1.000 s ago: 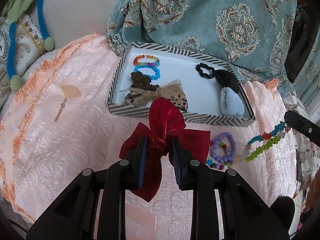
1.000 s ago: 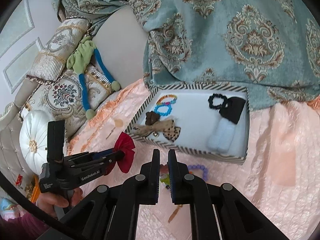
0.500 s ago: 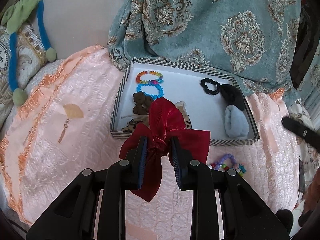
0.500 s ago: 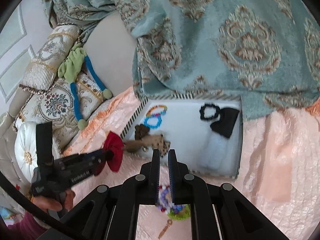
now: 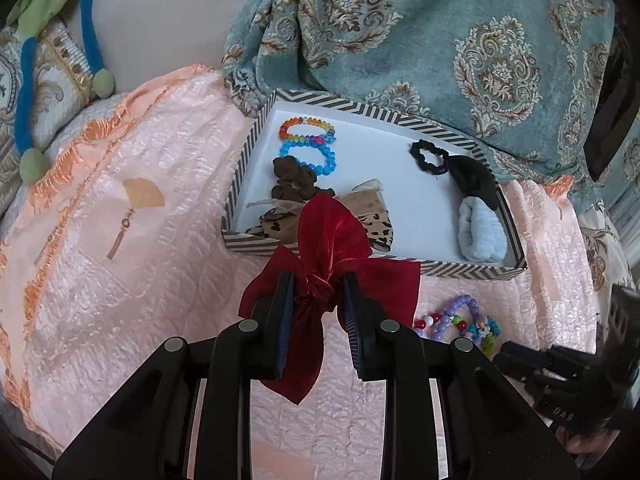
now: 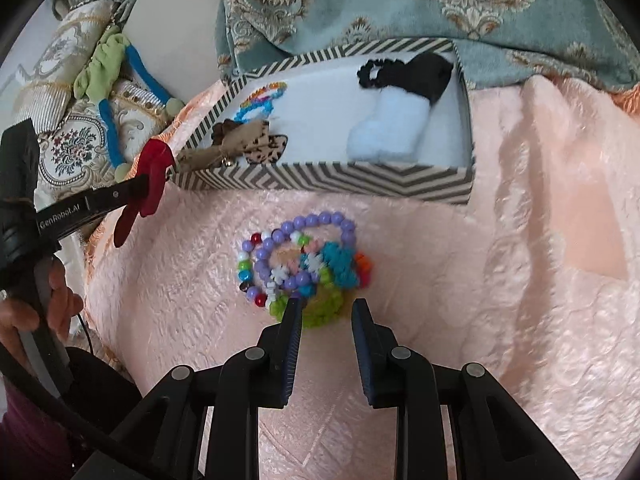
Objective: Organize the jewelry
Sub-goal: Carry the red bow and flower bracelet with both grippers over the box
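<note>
Two risks stand out around the striped box [image 5: 372,258], my landmark: the big red bow [image 5: 332,264] clamped at its knot in my left gripper [image 5: 319,300] hangs just short of the box's near wall and could snag it or drop onto the leopard-print bow [image 5: 372,220] inside, while my right gripper [image 6: 326,312], jaws parted with nothing between them, hovers over the beaded bracelets [image 6: 300,264] heaped in front of the box and may lift several tangled together. Only "GenRobot.AI", on the left gripper's arm, is legible.
</note>
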A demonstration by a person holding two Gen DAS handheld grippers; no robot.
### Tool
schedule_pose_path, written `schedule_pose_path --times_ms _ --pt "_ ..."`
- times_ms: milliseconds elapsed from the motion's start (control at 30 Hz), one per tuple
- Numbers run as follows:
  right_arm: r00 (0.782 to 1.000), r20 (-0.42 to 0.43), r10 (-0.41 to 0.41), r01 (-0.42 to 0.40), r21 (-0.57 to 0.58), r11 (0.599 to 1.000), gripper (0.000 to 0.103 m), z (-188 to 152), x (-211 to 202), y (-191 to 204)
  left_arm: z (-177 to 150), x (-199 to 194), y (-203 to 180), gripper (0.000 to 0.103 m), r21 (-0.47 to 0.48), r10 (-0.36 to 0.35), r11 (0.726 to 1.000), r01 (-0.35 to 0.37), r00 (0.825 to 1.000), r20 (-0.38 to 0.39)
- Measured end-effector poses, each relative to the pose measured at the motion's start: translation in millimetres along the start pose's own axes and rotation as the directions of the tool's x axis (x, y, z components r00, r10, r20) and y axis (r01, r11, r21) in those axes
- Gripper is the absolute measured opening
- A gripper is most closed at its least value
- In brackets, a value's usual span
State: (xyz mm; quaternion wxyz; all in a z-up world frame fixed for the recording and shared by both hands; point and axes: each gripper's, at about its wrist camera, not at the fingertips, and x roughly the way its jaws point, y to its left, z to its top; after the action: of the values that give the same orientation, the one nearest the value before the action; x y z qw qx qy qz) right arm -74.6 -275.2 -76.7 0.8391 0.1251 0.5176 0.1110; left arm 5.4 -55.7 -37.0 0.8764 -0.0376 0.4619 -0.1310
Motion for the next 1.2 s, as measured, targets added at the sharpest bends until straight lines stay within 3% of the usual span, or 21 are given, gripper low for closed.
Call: schedule_pose_path --times_ms 100,200,467,800,1200 --pt "0.998 0.022 -0.058 0.059 -0.026 0.998 0.024 3 8 2 -1 0 -1 0.023 -0.002 -0.006 1.000 0.006 1.000 -0.005" --pt "0.999 0.029 -0.041 0.041 -0.016 0.999 0.011 1 8 1 -2 -2 -2 0.023 0.010 -0.007 1.000 0.007 1.000 -0.001" --pt "0.988 0.151 0.008 -0.006 -0.019 1.000 0.011 10 -49 6 -2 -5 4 0.024 -0.024 -0.018 1.000 0.018 1.000 0.006" --pt "0.961 0.271 0.048 -0.032 -0.062 0.998 0.011 56 -97 24 13 -17 -8 0.024 -0.013 -0.033 0.999 0.034 0.999 0.038" --pt "0.963 0.268 0.038 -0.020 -0.069 0.997 0.011 116 -67 29 70 7 -39 0.024 0.035 -0.008 0.999 0.005 0.997 0.071"
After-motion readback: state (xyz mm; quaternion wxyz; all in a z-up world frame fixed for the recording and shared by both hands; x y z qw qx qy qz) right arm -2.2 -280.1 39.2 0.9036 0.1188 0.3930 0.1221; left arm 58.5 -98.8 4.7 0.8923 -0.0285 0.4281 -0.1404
